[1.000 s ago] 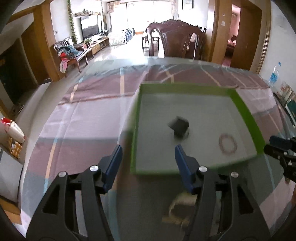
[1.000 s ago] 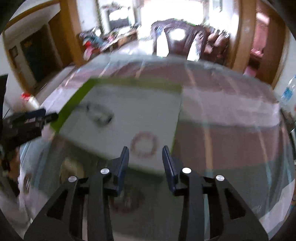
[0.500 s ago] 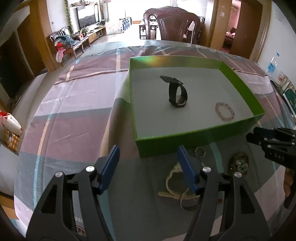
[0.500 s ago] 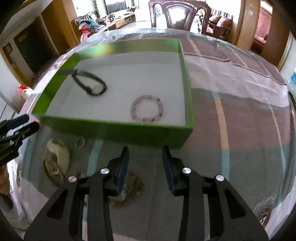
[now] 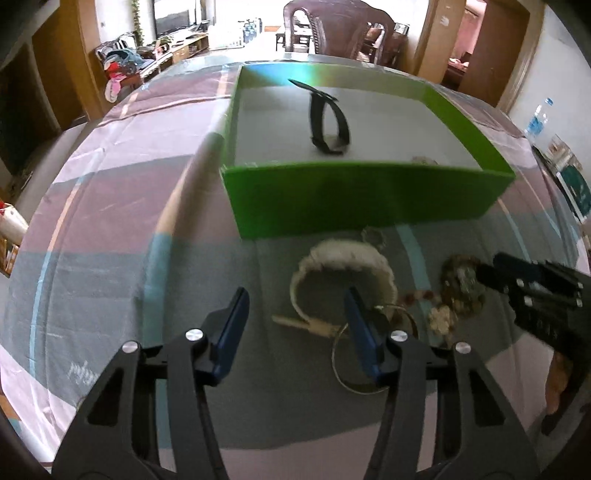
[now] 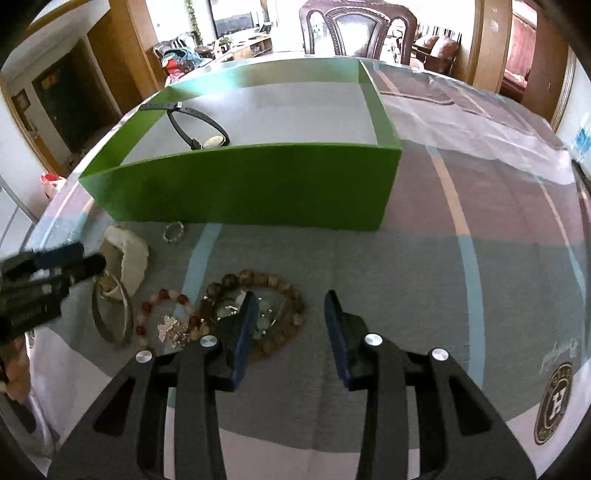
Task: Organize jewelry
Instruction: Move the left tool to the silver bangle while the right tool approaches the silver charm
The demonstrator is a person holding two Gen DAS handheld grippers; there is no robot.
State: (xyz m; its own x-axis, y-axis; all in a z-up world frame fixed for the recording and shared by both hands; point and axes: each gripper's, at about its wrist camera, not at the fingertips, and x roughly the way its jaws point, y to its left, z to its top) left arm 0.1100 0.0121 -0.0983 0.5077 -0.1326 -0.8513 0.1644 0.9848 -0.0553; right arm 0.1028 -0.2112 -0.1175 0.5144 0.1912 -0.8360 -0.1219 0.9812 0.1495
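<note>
A green box (image 5: 362, 199) (image 6: 258, 184) stands on the table with a black watch (image 5: 328, 122) (image 6: 199, 129) inside. Loose jewellery lies in front of it: a cream woven bracelet (image 5: 343, 258) (image 6: 127, 254), a thin metal bangle (image 5: 338, 365) (image 6: 110, 314), a small ring (image 5: 373, 236) (image 6: 173, 232), a red bead bracelet (image 6: 166, 297) and a brown bead bracelet (image 6: 280, 282). My left gripper (image 5: 295, 299) (image 6: 74, 262) hovers over the cream bracelet's left side. Its jaws are closing and touch nothing. My right gripper (image 6: 291, 299) (image 5: 487, 269) is open, with its left finger over the brown beads.
The table wears a striped pink, grey and blue cloth (image 6: 461, 266) under clear plastic. A dark wooden chair (image 6: 354, 29) stands at the far side. A water bottle (image 5: 537, 118) and a framed picture (image 5: 576, 184) sit near the right edge. A hand (image 5: 557, 380) holds the right gripper.
Both grippers have come down and drawn back from the box to the jewellery in front of it. The left jaws widened, then narrowed. The right jaws kept their gap.
</note>
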